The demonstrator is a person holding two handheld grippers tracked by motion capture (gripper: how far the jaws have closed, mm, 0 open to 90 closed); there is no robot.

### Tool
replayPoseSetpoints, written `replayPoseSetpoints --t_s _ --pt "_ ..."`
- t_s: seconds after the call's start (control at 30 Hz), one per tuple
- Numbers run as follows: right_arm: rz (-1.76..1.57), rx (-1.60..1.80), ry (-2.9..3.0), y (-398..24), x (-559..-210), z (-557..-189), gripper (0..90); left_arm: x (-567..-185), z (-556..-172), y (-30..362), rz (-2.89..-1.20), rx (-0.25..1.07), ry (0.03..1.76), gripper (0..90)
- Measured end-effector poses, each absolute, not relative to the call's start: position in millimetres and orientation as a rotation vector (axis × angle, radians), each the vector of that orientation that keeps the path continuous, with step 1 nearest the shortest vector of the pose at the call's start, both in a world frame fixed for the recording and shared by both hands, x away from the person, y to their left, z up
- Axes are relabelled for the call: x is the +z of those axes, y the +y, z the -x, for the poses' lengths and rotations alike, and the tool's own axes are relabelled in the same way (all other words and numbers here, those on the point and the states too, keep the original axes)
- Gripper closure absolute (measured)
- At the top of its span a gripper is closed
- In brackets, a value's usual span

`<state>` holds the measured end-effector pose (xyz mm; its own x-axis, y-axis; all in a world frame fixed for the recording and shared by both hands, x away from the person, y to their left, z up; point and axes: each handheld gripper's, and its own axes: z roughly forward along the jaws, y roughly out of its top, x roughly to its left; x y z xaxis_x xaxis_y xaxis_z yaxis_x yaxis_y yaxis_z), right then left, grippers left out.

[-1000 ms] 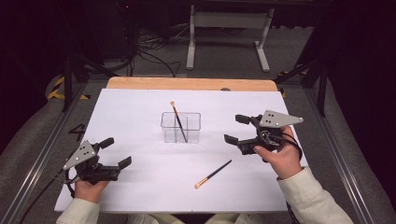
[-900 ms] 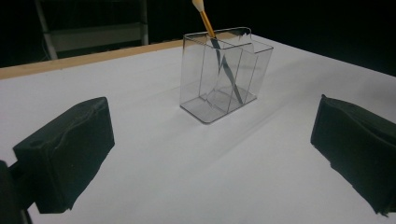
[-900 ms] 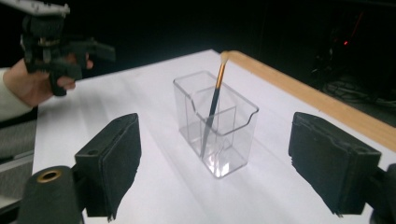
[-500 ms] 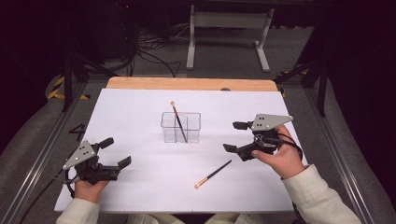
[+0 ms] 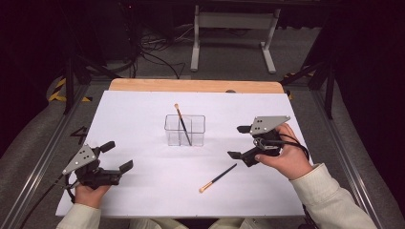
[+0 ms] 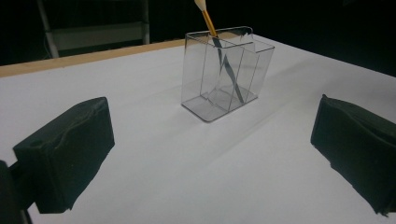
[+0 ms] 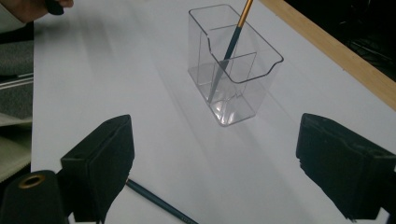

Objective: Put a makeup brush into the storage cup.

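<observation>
Jaws of the left gripper (image 5: 114, 156) stand apart with nothing between them, the unit resting on the white table cover (image 5: 143, 109) at its near left corner, with the clear holder (image 5: 185, 130) well ahead of it and to its right. One brush (image 5: 183, 125) leans inside the clear holder with its light tip above the rim, while the loose brush (image 5: 218, 178) lies flat on the cover, nearer the person than the holder and just below and left of the right gripper (image 5: 240, 142). Jaws of the right gripper stand wide apart and have just been opening, with nothing between them; in the right gripper view the loose brush's dark handle passes beside the left-hand jaw, and the holder sits ahead between both jaws.
</observation>
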<state>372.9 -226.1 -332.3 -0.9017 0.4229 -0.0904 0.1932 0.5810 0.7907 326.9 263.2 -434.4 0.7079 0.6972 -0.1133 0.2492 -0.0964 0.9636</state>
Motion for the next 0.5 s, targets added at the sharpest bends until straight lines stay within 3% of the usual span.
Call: replayPoseSetpoints --t_s 0.5 --pt "-0.456 1.114 2.675 -213.6 -338.2 -378.2 11.1 -434.6 -325.1 264.6 -1.674 0.452 0.772 0.2"
